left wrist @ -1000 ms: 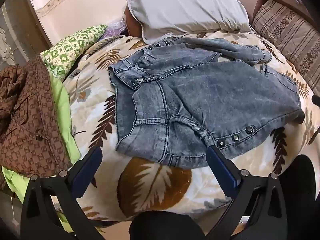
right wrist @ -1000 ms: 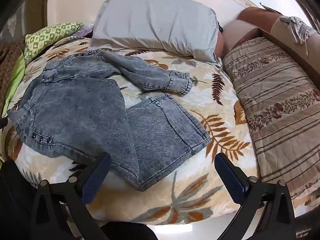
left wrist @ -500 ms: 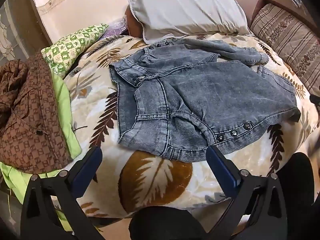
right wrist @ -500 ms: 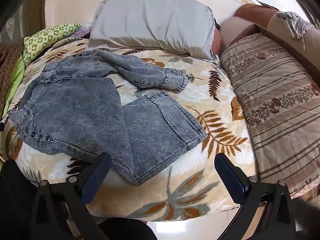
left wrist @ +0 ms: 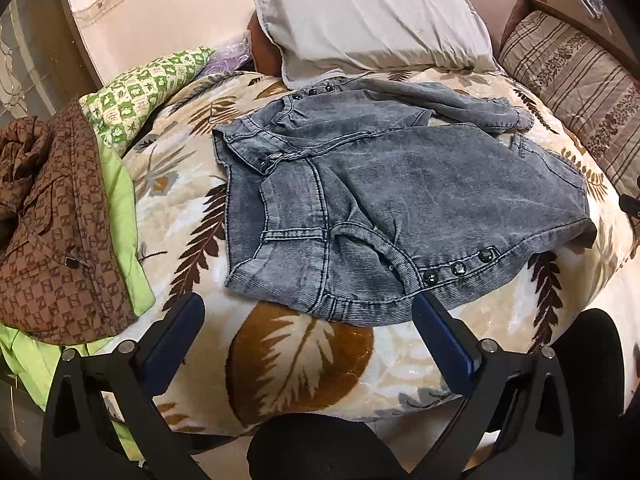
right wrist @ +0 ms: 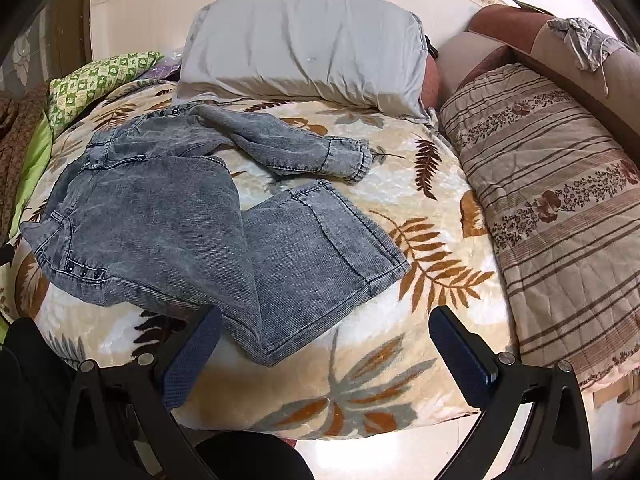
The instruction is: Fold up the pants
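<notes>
- The pants [left wrist: 400,200] were spread on the bed [left wrist: 304,364], in the middle of the left wrist view, with the waist end toward the left of the frame.
- In the right wrist view, one leg [right wrist: 320,252] was seen lying toward the lower middle of the frame, and the other leg [right wrist: 304,148] was bent away toward the pillow [right wrist: 304,48] at the top.
- The left hand-held gripper [left wrist: 308,312] was held wide open, with nothing in it, just in front of the near edge of the pants.
- The right hand-held gripper [right wrist: 324,328] was also held wide open and empty, near the hem of the closer leg.
- No fold looked done yet.
- A messy fold could be made, because the two legs were not lined up.
- The soft blanket could be pinched together with the cloth if a grab was made too low.
- Only one layer could be caught, and then the pants would sag.
</notes>
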Tool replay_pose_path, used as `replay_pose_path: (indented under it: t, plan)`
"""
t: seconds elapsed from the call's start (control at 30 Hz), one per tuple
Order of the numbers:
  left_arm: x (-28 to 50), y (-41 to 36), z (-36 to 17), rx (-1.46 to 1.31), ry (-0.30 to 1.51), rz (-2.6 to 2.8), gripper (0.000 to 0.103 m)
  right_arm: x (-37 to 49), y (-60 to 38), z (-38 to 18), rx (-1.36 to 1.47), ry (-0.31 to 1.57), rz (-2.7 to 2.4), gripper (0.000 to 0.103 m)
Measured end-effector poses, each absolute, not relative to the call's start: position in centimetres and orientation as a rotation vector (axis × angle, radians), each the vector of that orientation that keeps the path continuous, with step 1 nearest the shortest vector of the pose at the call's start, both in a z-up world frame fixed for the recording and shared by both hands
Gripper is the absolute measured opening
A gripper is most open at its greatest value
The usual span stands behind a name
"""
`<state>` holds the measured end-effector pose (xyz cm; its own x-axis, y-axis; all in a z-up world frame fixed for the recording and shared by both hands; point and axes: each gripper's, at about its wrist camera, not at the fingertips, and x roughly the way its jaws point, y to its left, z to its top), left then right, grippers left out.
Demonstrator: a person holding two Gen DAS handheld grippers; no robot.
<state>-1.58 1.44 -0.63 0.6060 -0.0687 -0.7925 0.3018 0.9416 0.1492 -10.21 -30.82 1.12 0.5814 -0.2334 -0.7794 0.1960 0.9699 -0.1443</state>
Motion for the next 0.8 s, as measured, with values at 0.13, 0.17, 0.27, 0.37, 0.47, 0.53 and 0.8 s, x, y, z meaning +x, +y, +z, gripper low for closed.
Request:
replay_pose_path:
  t: [0.13,0.17,0.27,0.37,0.47,0.53,0.8]
  plan:
    - [-1.4,1.3,-0.7,0.269,0.902,-0.227,0.103,-10.3,-30.8,1.1,-0.039,0.914,-0.250,0.103]
    - [-1.3,1.2,-0.7,0.265,0.904,-0.230,0.103,-10.3,-30.8,1.1,-0.041,0.914,-0.250,0.103]
    - [-1.3,1.0,-0.7,0.266,0.905,-0.238,0.103,-10.2,-30.9,1.1,-0.044,0.912,-0.247,0.103]
    - [-1.4,0.8,-0.6,0.273,0.900,-0.247,0.103,-10.1,-30.8,1.0,-0.045,0.916,-0.245,0.103]
    - [-1.6,0.6,-0.7,0.276,0.899,-0.258,0.103,-10.2,-30.8,1.0,-0.044,0.914,-0.242,0.103]
    - [-1.6,0.5,-0.7,0.277,0.900,-0.262,0.103,-10.2,-30.8,1.0,-0.046,0.912,-0.240,0.103]
    - [-1.8,0.2,-1.0,0.289,0.909,-0.276,0.103,-10.2,-30.6,1.0,-0.063,0.917,-0.236,0.103]
